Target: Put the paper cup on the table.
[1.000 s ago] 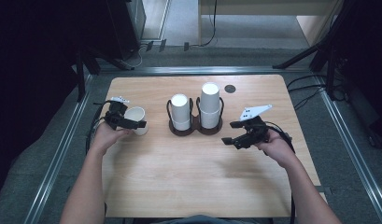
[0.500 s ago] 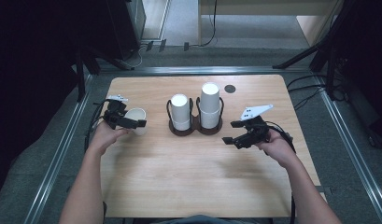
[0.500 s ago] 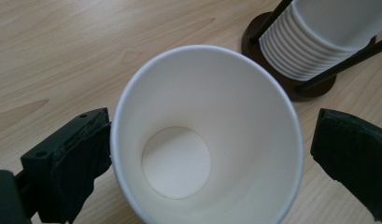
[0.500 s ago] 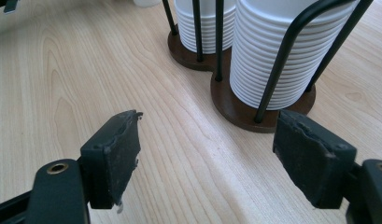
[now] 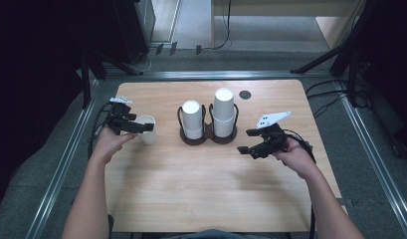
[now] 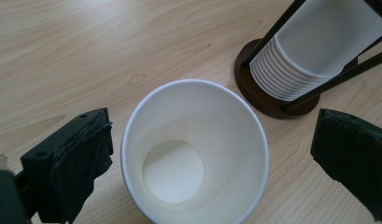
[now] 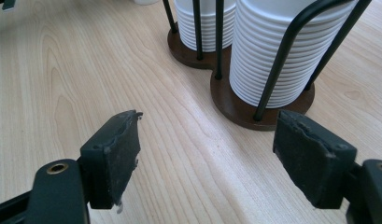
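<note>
**Paper cup stood free between wide jaws**

Nearest the person, two bare forearms reached onto a pale wooden table (image 5: 191,199) with fine straight grain and rounded corners. The right gripper (image 5: 251,143) hovered over bare wood near the right side, its two black jaws spread wide with nothing between them; its pads (image 7: 115,154) looked rough and frayed at the edges. A grey three-cornered plate topped it.

On the left, the left gripper (image 5: 145,128) had just been opening its jaws, which stood wide apart on either side of a white paper cup (image 6: 194,154). The cup stood upright on the table, mouth up, with a thin rolled rim, smooth tapering walls and a flat round bottom. The pads cleared its rim on both sides, so the cup was not gripped.

Farther in, at the table's middle, a cup holder (image 5: 207,141) with a dark brown figure-eight base and thin black wire uprights held two stacks of white cups (image 5: 224,112), their rims making tight ridged bands. The right stack rose taller. Beyond it, a small black disc (image 5: 245,94) lay near the far edge.
</note>
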Motion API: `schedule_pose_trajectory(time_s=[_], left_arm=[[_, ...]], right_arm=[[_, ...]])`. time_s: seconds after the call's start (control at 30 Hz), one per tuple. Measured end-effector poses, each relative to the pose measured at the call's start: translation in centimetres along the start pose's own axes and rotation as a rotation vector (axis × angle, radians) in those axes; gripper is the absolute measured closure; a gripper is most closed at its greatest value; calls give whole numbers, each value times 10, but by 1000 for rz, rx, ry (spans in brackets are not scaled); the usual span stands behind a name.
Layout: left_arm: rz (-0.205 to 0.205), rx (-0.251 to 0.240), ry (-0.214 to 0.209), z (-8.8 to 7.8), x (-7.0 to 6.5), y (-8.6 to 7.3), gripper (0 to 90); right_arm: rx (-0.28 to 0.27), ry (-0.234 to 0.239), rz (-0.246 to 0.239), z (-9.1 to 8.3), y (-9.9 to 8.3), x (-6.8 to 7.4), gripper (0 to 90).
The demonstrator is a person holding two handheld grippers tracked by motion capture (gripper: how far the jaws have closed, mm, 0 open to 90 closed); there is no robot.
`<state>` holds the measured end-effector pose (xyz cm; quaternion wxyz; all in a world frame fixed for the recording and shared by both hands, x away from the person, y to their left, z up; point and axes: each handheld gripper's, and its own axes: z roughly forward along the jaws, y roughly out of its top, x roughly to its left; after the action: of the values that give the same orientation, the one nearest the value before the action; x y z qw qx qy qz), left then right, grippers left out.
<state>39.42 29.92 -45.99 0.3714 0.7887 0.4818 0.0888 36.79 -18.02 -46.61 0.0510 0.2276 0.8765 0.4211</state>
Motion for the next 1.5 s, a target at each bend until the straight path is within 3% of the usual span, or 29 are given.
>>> schedule_pose_trajectory(time_s=[0.1,0.33,0.63,0.77,1.03,1.2,1.5], left_arm=[[5,-10,15,-3,-2,1,0],[1,-32,-2,-10,-5,5,0],[59,-74,-24,-23,-21,14,0],[92,-58,-37,-22,-33,17,0],[115,-35,-78,-15,-51,17,0],[143,-18,-82,-10,-63,16,0],[160,5,-120,4,-80,13,0]], right_arm=[[1,2,0,0,0,0,230],[-2,10,18,-1,0,0,227],[1,11,17,-2,0,0,227],[0,5,16,-3,0,0,227],[3,4,9,-6,-1,2,227],[7,4,-2,-5,0,5,227],[11,8,-9,-3,1,8,226]])
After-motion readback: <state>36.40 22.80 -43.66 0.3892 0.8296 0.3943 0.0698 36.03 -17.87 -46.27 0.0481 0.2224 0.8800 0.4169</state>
